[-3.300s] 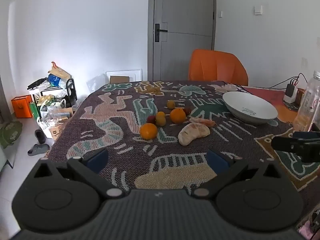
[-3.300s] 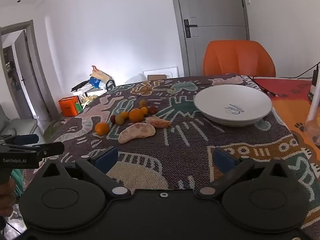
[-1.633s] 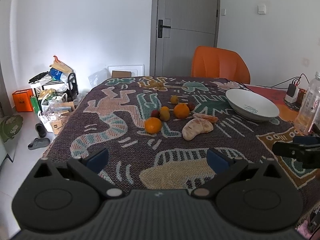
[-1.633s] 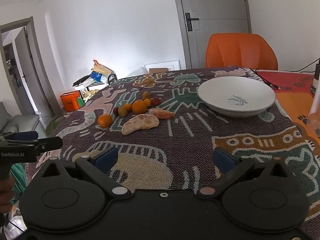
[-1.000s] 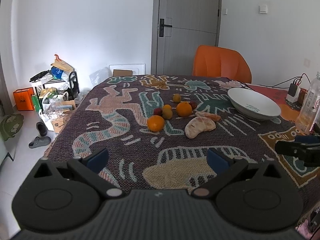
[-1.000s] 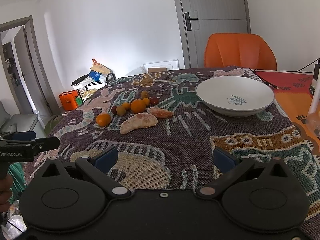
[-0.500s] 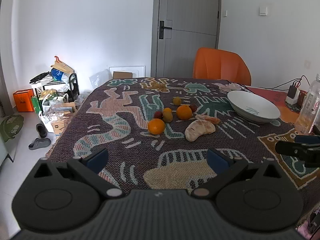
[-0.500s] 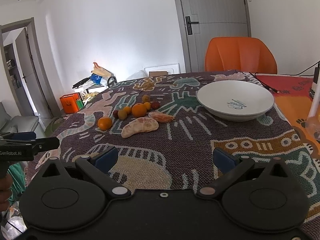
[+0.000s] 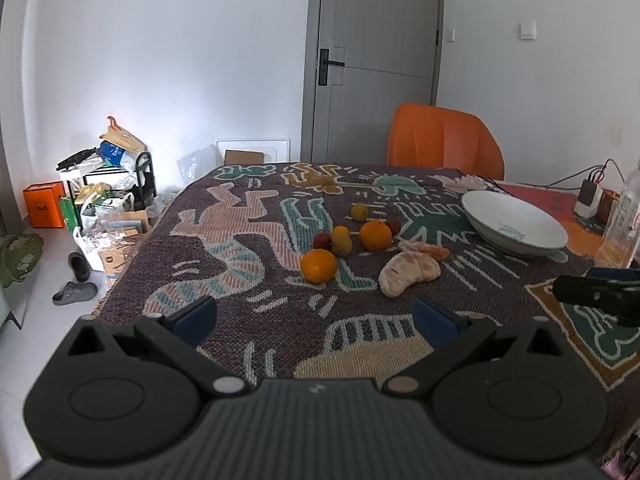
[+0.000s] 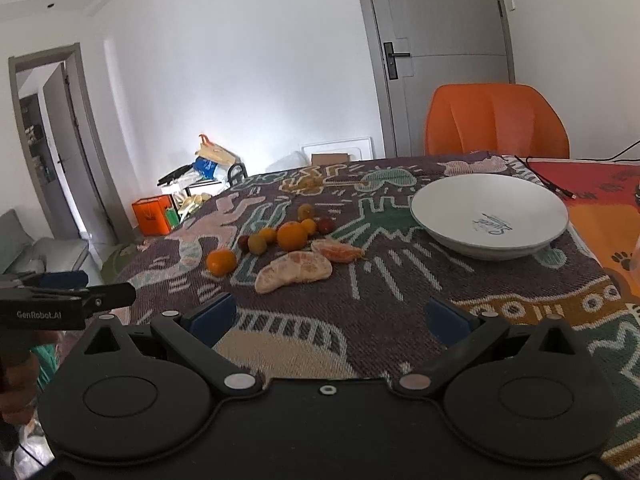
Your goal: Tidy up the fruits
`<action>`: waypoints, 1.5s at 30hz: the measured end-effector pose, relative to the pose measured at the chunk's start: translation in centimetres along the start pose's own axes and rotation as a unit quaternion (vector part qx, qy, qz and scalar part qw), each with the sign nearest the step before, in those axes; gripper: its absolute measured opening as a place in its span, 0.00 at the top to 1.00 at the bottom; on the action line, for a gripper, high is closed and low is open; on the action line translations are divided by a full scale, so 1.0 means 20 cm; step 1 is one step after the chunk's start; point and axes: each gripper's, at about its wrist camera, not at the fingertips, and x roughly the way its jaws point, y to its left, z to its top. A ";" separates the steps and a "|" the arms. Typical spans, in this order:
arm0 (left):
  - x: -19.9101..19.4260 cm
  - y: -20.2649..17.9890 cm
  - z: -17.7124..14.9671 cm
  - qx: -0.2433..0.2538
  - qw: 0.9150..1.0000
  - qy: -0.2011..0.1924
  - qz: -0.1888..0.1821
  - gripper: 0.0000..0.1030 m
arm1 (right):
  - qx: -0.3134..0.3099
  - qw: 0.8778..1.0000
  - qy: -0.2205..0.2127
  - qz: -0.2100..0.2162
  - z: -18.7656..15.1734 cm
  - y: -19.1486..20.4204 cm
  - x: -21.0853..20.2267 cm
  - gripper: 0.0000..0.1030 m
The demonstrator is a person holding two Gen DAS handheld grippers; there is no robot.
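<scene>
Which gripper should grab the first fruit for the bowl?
Right, probably. The right gripper faces the peeled segment with the bowl just beyond; the left gripper sits farther from the bowl. Both open.

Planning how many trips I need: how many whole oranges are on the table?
2: one orange nearest the left gripper, the other orange farther back beside the peeled segments. None looks hidden.

1. In front of my left gripper (image 9: 314, 316) the tablecloth (image 9: 224, 280) is bare up to the fruits (image 9: 348, 240).
2. Between peeled pieces (image 10: 294, 270) and bowl (image 10: 490, 216) I see free cloth (wide enough).
3. A bottle (image 9: 622, 220) stands beside the bowl.
</scene>
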 end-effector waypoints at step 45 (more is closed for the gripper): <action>0.49 0.21 0.03 -0.060 0.997 0.048 0.024 0.02 | -0.112 0.988 0.092 0.052 0.08 0.16 0.76 0.00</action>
